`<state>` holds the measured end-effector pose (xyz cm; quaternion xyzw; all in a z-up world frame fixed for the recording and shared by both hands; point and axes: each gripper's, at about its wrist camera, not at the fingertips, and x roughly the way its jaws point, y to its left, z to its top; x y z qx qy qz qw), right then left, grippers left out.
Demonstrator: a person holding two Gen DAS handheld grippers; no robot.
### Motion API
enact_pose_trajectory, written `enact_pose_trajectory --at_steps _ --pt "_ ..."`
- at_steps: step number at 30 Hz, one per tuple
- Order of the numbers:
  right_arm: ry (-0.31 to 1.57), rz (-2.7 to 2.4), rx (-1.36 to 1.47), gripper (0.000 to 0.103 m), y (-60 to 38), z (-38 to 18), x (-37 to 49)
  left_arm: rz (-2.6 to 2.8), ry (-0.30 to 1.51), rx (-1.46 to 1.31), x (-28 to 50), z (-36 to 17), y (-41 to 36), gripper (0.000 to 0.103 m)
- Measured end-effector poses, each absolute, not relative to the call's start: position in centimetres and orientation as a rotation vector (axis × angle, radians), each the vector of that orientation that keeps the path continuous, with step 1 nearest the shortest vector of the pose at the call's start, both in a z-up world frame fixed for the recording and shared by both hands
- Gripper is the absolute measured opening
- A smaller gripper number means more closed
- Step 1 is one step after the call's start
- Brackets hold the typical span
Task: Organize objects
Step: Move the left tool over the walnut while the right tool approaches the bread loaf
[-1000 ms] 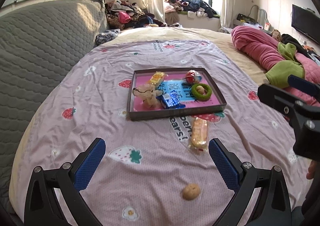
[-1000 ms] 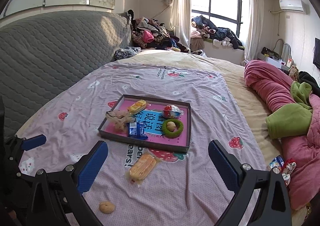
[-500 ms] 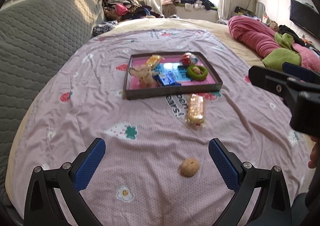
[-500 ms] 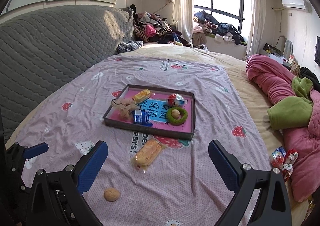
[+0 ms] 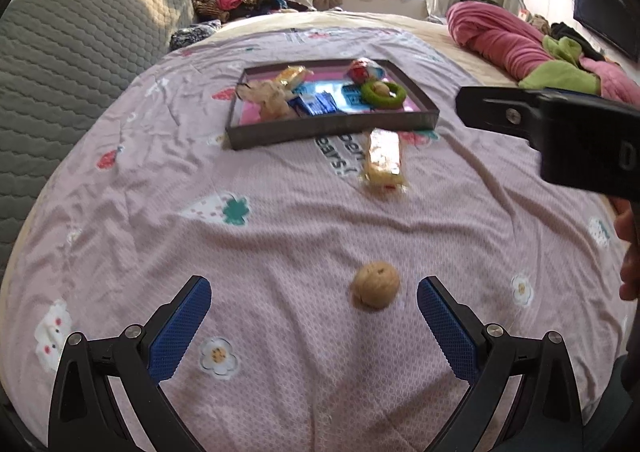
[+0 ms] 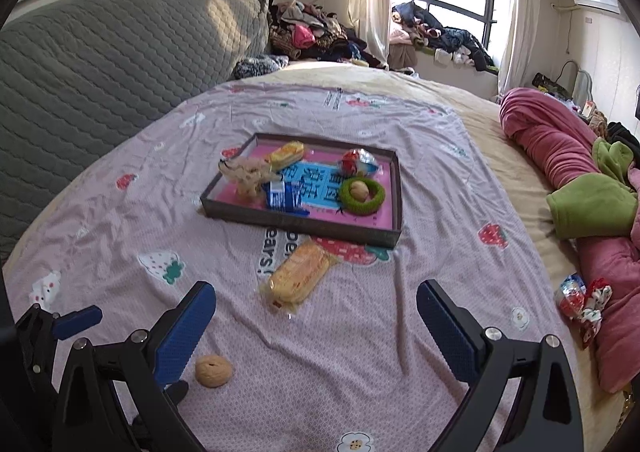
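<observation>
A dark shallow tray (image 5: pixel 332 128) (image 6: pixel 296 220) lies on the pink bedspread and holds snack packets, a green ring (image 6: pixel 362 194) with a walnut inside, and a red-white wrapped sweet. A yellow wrapped cake (image 5: pixel 384 160) (image 6: pixel 300 274) lies just in front of the tray. A loose walnut (image 5: pixel 376 284) (image 6: pixel 213 370) lies nearer. My left gripper (image 5: pixel 314 316) is open and empty, low over the bedspread, with the walnut between its fingers, nearer the right one. My right gripper (image 6: pixel 316 322) is open and empty, just short of the wrapped cake.
A grey quilted headboard (image 6: pixel 100 64) rises on the left. A pink and green blanket heap (image 6: pixel 580 192) lies on the right, with wrapped sweets (image 6: pixel 582 302) beside it. Clothes are piled by the window at the back.
Both grippers have moved forward and down toward the bedspread. The walnut now lies between my left fingers. The wrapped cake is closer to my right gripper. Nothing was picked up.
</observation>
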<state>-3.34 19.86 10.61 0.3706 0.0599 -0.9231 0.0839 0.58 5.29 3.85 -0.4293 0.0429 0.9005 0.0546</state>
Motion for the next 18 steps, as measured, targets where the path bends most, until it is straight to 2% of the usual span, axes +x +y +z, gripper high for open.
enact_pose_trajectory --at_steps 18 --pt "0.201 -2.714 1.217 0.101 18.4 4.4 -7.1 2.696 0.097 -1.289 0.1 0.6 6.3 0.103"
